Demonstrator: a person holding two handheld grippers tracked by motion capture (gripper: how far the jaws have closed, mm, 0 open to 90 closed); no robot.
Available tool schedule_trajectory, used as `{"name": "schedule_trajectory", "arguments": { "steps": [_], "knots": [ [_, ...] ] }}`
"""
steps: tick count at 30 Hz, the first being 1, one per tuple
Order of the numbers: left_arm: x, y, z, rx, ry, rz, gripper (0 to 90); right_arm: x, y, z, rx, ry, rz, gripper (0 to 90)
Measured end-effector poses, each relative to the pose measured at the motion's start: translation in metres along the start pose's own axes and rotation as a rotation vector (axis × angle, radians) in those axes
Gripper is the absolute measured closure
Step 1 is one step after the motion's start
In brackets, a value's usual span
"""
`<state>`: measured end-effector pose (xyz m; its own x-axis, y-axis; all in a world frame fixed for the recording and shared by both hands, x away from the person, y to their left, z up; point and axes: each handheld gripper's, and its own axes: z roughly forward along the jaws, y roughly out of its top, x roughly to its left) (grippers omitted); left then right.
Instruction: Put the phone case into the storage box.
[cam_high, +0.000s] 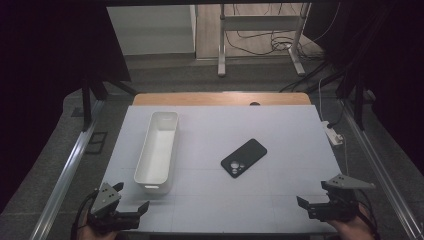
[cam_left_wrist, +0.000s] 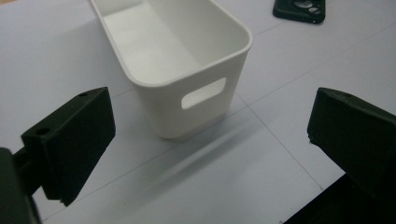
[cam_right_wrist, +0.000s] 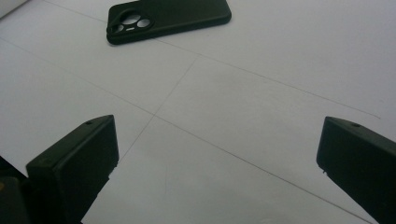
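A long white plastic bin (cam_high: 158, 150) stands empty on the left half of the white table, its near end with a handle slot (cam_left_wrist: 203, 93) facing my left gripper. A black phone (cam_high: 244, 157) lies face down at mid-table, camera end toward me; it also lies at the top of the right gripper view (cam_right_wrist: 170, 19). My left gripper (cam_high: 131, 197) rests open at the near left corner, just short of the bin, nothing between its jaws. At the near right edge my right gripper (cam_high: 315, 195) is open too, well short of the phone (cam_left_wrist: 299, 10).
The white table surface (cam_high: 280, 130) has faint grid lines and a wooden strip along its far edge. A white power strip (cam_high: 334, 134) hangs at the right edge. Metal rails run down both sides, and a stand with cables sits on the floor beyond.
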<state>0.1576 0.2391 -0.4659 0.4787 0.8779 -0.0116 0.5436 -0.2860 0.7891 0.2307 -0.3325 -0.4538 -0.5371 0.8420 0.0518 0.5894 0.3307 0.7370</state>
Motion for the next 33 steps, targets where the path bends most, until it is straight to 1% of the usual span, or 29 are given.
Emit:
{"name": "schedule_trajectory", "arguments": {
  "steps": [3,7,9,11,17,20,25,33],
  "knots": [
    [0.000,0.000,0.000,0.000,0.000,0.004,1.8,0.001,0.000,0.000,0.001,0.002,-0.005,0.0],
    [0.001,0.000,0.000,-0.006,-0.004,-0.004,1.8,0.000,0.001,0.002,0.018,0.005,-0.003,0.0],
    [0.001,0.000,-0.001,-0.006,-0.007,-0.010,1.8,0.000,0.003,0.004,0.031,-0.010,-0.026,0.0],
    [0.002,-0.001,-0.001,-0.011,-0.010,-0.021,1.8,0.000,0.003,0.005,0.037,-0.015,-0.036,0.0],
    [0.004,-0.001,-0.001,-0.018,-0.019,-0.037,1.8,0.000,0.009,0.010,0.062,0.003,-0.036,0.0],
    [0.004,-0.001,-0.001,-0.019,-0.022,-0.036,1.8,-0.001,0.011,0.013,0.073,0.016,-0.031,0.0],
    [0.004,-0.001,-0.001,-0.017,-0.021,-0.033,1.8,-0.002,0.016,0.017,0.075,0.031,-0.039,0.0],
    [0.004,-0.001,-0.001,-0.016,-0.019,-0.033,1.8,-0.004,0.029,0.029,0.088,0.062,-0.049,0.0]
  ]
}}
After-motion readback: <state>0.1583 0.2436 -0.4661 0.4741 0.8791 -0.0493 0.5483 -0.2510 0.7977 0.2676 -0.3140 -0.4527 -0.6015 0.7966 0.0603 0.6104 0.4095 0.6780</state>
